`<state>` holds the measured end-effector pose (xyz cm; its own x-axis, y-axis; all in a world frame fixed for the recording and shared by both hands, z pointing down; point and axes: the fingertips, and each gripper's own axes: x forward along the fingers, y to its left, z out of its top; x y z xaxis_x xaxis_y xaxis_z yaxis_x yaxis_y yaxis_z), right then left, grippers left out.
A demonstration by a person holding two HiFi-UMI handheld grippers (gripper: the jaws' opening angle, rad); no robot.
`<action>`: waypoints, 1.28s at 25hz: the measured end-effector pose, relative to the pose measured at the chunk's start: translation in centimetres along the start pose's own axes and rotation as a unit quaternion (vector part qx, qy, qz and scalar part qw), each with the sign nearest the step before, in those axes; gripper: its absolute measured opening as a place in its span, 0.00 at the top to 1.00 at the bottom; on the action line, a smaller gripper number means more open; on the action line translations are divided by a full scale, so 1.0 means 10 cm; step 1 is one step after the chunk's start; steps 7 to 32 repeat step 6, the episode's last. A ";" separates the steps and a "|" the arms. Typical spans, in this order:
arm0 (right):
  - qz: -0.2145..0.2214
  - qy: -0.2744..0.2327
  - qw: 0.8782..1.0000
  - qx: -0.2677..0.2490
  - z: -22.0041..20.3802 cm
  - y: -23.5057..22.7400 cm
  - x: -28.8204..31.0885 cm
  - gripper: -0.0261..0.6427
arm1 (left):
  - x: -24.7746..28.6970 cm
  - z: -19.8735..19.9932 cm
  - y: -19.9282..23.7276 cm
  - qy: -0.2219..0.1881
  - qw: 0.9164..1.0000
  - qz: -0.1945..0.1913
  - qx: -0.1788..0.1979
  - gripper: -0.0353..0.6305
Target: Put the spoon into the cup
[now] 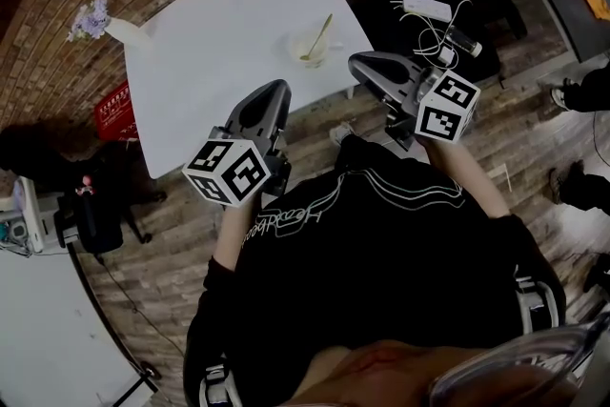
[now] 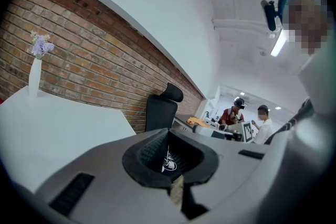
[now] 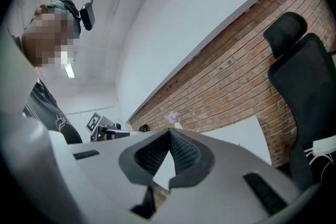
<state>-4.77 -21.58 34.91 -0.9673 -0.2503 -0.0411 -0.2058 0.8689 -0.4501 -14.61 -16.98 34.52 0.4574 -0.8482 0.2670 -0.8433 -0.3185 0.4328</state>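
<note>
Closest in, the left gripper [image 1: 274, 92] and the right gripper [image 1: 360, 64] are held low in front of the body, by the near edge of the bench [image 1: 219, 24]. On both, the jaws are seen clenched tip to tip, with nothing gripped between them.

Further out, the cup [image 1: 307, 52] is found close to the bench's near right edge. The spoon [image 1: 320, 33] is seen standing in it, handle leaning over the rim, so the task is judged done.

The main risk is judged to be a knock. The right gripper is near the cup, and a careless sweep could tip it or push it off the edge. The leaning handle could also be caught and the spoon flicked out.

At the far corner, a vase [image 1: 122, 33] is well apart and not threatened.
</note>
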 end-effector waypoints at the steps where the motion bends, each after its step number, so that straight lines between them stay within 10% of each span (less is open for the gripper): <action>1: 0.000 0.000 1.000 -0.001 0.00 0.01 0.00 0.97 | 0.00 0.01 -0.01 0.000 1.000 0.000 0.002 0.94; 32: 0.001 0.000 1.000 -0.004 0.04 0.01 0.05 0.97 | 0.00 0.10 0.02 -0.002 1.000 -0.001 0.008 0.94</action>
